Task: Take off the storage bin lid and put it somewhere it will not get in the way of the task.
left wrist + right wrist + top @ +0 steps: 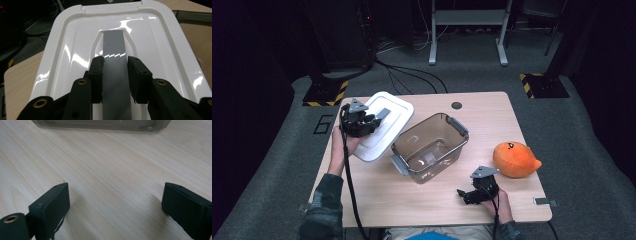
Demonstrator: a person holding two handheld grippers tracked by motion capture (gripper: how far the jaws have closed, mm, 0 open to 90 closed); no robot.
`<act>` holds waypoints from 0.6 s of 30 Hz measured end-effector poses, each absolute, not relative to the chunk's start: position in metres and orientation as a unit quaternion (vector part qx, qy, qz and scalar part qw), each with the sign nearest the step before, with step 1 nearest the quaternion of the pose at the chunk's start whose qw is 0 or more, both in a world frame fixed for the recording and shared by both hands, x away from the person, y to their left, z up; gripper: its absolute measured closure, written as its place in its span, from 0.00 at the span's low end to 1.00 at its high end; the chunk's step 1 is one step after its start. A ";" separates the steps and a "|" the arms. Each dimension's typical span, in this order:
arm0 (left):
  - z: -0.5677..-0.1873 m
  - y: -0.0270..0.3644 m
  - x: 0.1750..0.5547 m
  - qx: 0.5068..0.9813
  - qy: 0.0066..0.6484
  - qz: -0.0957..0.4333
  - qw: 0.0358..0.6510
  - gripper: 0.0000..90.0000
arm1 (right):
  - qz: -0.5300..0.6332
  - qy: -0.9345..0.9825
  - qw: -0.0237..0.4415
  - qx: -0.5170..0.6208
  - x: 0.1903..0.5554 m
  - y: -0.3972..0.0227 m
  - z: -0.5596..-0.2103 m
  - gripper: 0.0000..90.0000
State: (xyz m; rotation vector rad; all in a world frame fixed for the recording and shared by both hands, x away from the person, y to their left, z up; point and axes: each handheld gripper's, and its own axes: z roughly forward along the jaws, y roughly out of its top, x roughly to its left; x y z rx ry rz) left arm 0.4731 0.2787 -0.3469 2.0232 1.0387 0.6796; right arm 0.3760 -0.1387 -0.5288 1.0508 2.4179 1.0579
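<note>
Readable markings, one item:

1. Numeral "6" [322,124], outlined in dark blocky strokes on the grey floor, left of the surface [492,107], just in front of a yellow-and-black striped base plate [326,93].

Lid [160,37], tub [430,147], orange plush [515,159]: no legible text, label or brand. Dark marks on the plush are too small to read as characters.

Dim surroundings, glare on lid [120,32]
</note>
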 end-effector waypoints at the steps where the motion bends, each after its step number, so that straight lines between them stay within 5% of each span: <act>1: -0.347 0.282 0.473 0.789 0.409 0.266 0.373 0.74 | 0.368 0.842 0.150 0.366 0.376 -0.139 -0.529 0.08; 18: -0.363 0.320 0.472 0.768 0.461 0.283 0.343 0.74 | 0.367 0.842 0.152 0.366 0.376 -0.138 -0.529 0.08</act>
